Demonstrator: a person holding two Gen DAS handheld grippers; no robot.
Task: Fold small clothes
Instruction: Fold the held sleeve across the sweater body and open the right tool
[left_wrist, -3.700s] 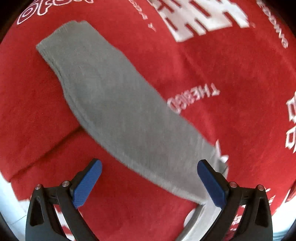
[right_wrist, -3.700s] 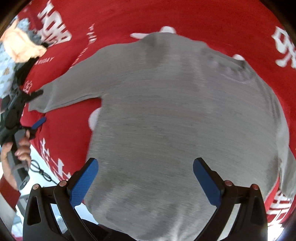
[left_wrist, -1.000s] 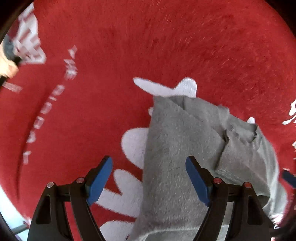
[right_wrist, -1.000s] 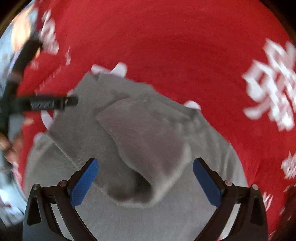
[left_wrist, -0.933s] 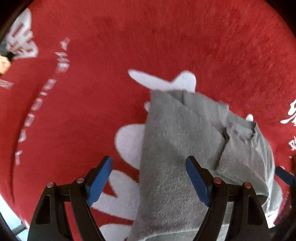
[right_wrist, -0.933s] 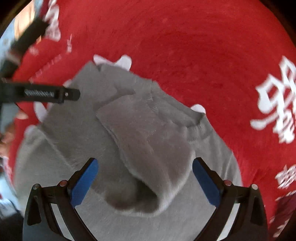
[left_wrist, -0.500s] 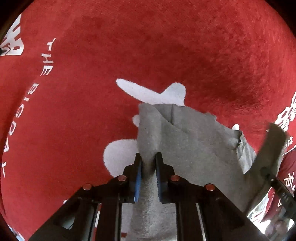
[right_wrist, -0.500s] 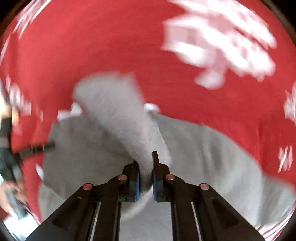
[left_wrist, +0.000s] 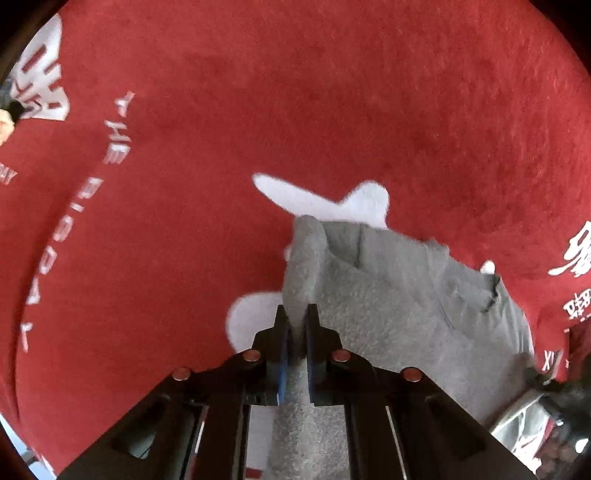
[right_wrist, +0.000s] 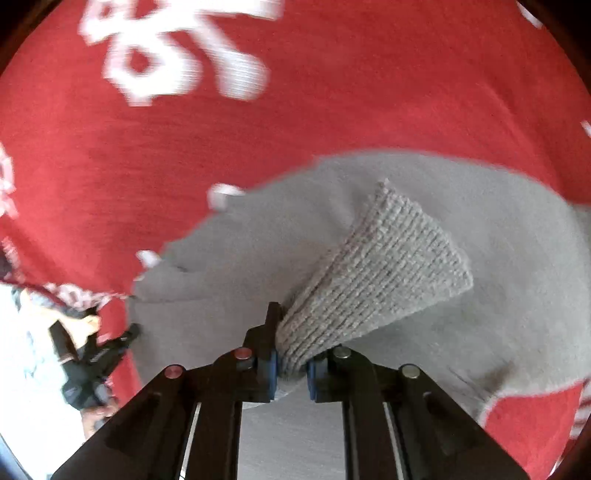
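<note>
Since a second ago both my grippers have clamped onto the small grey knitted sweater (left_wrist: 388, 306), which lies on the red cloth with white lettering (left_wrist: 258, 110). My left gripper (left_wrist: 296, 325) pinches a folded edge; my right gripper (right_wrist: 290, 354) pinches the ribbed sleeve cuff (right_wrist: 384, 266), lifted above the body.

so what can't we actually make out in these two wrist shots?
- Left wrist: grey sweater hem and lower body, cut off by the frame edge and the left gripper.
- Right wrist: white print on the red cloth, motion-blurred, unreadable.
- Right wrist: sweater fabric behind the right gripper.
</note>
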